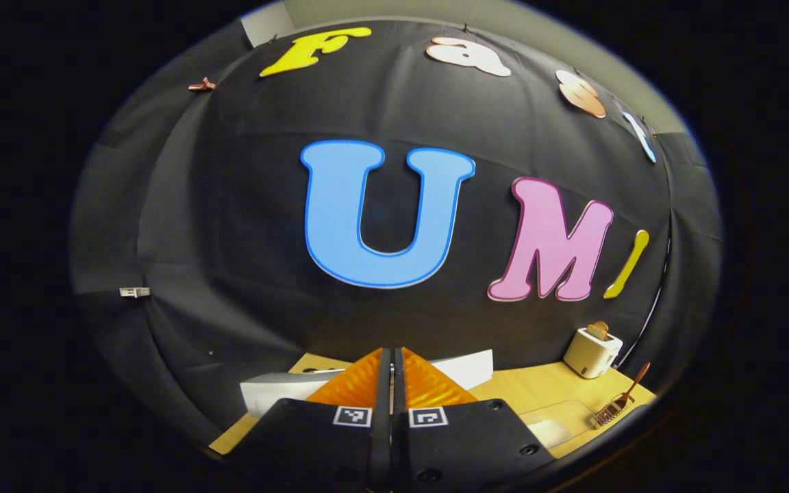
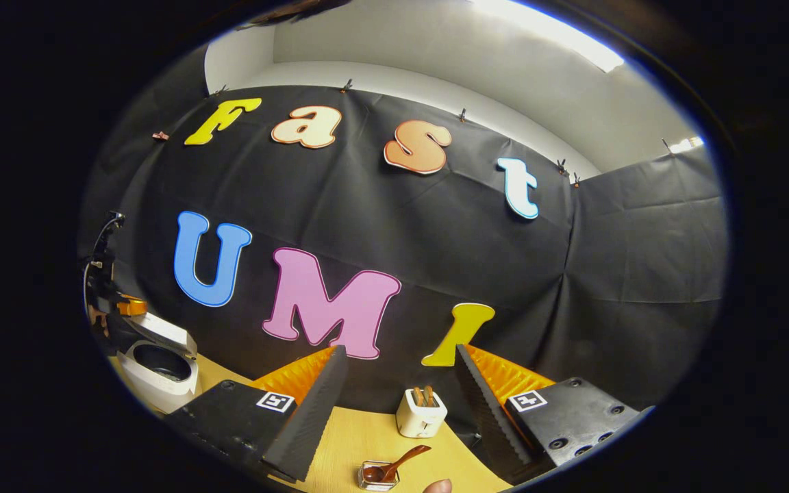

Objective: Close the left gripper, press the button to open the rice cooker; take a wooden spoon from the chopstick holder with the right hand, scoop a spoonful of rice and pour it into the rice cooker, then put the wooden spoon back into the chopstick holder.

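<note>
My left gripper (image 1: 392,356) is shut with nothing between its fingers, held just above the white rice cooker (image 1: 466,366). In the right gripper view the rice cooker (image 2: 158,370) stands at the far left with its lid (image 2: 165,332) raised and the dark inner pot showing; the left gripper (image 2: 103,287) hangs over it. My right gripper (image 2: 400,350) is open and empty, above the table. The wooden spoon (image 2: 398,462) leans in the small chopstick holder (image 2: 375,478) below and between its fingers. That wooden spoon (image 1: 637,380) and chopstick holder (image 1: 610,413) also appear at the right.
A white toaster (image 2: 422,413) with bread in its slots stands at the back of the wooden table (image 2: 346,438), close to the black cloth wall. The toaster (image 1: 593,350) is behind the holder. A clear shallow container (image 1: 559,419) lies on the table beside the holder.
</note>
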`<state>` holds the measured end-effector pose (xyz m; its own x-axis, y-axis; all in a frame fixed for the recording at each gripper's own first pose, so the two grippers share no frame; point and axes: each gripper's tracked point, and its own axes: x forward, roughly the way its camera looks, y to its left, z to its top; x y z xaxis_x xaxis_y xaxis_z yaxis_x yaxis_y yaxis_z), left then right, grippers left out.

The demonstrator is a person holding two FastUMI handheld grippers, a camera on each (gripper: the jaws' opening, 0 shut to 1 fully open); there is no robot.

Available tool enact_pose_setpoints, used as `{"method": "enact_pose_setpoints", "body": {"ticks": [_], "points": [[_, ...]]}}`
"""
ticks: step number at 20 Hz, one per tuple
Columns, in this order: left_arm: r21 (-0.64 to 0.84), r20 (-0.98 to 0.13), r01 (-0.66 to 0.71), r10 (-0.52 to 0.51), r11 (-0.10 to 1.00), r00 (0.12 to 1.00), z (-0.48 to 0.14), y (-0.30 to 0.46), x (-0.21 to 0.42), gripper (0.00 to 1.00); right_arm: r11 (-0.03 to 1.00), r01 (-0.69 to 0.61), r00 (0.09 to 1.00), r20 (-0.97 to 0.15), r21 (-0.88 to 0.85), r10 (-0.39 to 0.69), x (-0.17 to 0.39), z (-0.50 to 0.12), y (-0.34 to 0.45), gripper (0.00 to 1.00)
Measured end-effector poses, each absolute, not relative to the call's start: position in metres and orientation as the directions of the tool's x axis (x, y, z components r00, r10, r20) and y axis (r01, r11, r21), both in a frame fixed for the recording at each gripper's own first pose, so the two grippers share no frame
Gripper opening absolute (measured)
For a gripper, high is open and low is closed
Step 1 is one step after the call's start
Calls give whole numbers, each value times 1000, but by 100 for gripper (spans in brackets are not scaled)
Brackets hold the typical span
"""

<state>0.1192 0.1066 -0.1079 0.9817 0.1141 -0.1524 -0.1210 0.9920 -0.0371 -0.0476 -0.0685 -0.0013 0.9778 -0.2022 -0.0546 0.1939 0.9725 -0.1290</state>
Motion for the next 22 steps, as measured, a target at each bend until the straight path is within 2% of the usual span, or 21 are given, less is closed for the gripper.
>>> {"method": "enact_pose_setpoints", "body": {"ticks": [5, 6, 9, 12, 13, 17, 22], "points": [[-45, -80, -128, 124, 991, 989, -85, 105, 101, 7, 976, 180, 977, -95, -127, -192, -51, -27, -81, 97], [-48, -70, -119, 115, 992, 991, -83, 102, 100, 14, 977, 174, 976, -107, -124, -188, -52, -34, -84, 97], [-49, -62, -88, 85, 995, 994, -80, 87, 92, 53, 980, 172, 970, -155, -97, -185, -53, -69, -101, 97], [-14, -77, -71, 69, 997, 995, -83, 70, 86, 90, 983, 170, 946, -266, -73, -184, -58, -126, -119, 96], [-12, -77, -62, 61, 998, 995, -82, 64, 83, 94, 984, 161, 938, -299, -69, -175, -60, -144, -122, 96], [-22, -89, -19, 17, 1000, 996, -88, 28, 76, 95, 992, 122, 901, -423, 35, -96, -65, -218, -124, 95], [-22, -132, 1, -4, 1000, 991, -94, -9, 68, 95, 962, 171, 833, -552, 213, -26, -60, -310, -133, 93]]}}
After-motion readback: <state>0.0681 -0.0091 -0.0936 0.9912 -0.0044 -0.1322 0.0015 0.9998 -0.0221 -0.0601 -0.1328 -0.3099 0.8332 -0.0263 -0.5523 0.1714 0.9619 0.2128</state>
